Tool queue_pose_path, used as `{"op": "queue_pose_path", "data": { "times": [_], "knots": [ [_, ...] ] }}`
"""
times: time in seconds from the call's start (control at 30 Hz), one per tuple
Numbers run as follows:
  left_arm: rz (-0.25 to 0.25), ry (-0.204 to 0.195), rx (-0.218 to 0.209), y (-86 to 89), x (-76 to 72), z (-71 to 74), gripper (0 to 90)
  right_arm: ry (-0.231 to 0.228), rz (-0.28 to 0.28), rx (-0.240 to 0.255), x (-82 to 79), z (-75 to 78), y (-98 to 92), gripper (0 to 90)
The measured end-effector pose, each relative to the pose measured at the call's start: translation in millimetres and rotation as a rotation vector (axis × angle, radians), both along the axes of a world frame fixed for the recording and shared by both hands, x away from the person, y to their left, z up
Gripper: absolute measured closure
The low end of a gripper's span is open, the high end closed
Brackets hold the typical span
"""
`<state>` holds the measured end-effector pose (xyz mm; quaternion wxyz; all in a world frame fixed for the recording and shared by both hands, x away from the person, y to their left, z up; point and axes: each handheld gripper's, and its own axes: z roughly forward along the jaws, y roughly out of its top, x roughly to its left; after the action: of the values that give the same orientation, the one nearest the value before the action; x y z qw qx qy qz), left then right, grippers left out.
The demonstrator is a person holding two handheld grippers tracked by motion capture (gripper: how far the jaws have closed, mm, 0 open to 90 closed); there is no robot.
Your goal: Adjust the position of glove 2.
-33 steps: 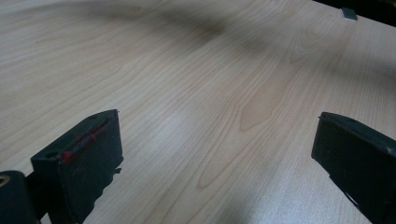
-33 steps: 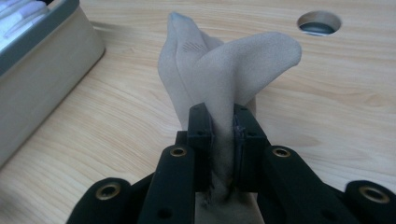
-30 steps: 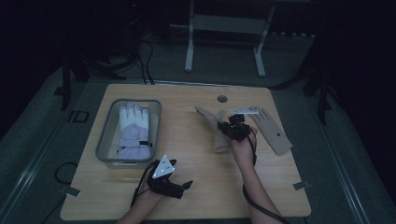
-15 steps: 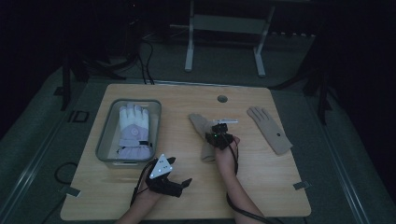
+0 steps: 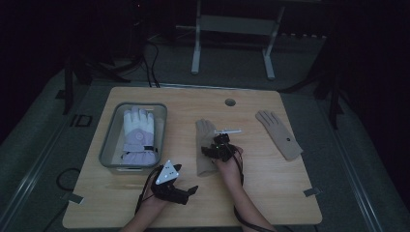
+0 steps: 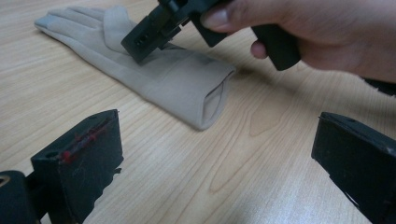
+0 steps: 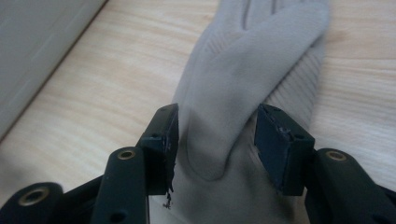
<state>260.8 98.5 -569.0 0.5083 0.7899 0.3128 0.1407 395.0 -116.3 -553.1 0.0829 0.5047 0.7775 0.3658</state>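
The wooden desk (image 5: pixel 270 193) carries a grey bin (image 5: pixel 109 145) at its left with a white and lilac glove (image 5: pixel 138 135) inside. A beige glove (image 5: pixel 205 150) lies flat mid-desk; its mate (image 5: pixel 280 134) lies well apart to the right. The right hand (image 5: pixel 228 166) reaches forward, its tool (image 7: pixel 215 140) released, jaws parted astride the glove's thumb. The left tool (image 6: pixel 215 154) hovers near the front edge, jaws wide apart, holding nothing.
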Motion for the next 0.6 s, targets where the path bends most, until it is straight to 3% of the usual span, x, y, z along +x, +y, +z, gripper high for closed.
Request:
{"op": "queue_pose_path", "data": {
  "times": [0.17, 0.4, 0.6],
  "knots": [
    [-0.001, 0.003, -0.004, 1.1, 0.7, -0.9, 2.1, -0.002, 0.032, -0.021, -2.1, 5.6, -4.3, 42.6],
    [-0.004, 0.002, 0.002, 0.4, 0.2, -2.1, 2.1, -0.030, 0.046, -0.039, -2.5, 15.9, -28.4, 42.3],
    [-0.004, 0.004, -0.001, 0.8, 0.1, -2.7, 2.1, -0.096, 0.069, -0.058, -6.2, 33.2, -56.8, 42.4]
  ]
}}
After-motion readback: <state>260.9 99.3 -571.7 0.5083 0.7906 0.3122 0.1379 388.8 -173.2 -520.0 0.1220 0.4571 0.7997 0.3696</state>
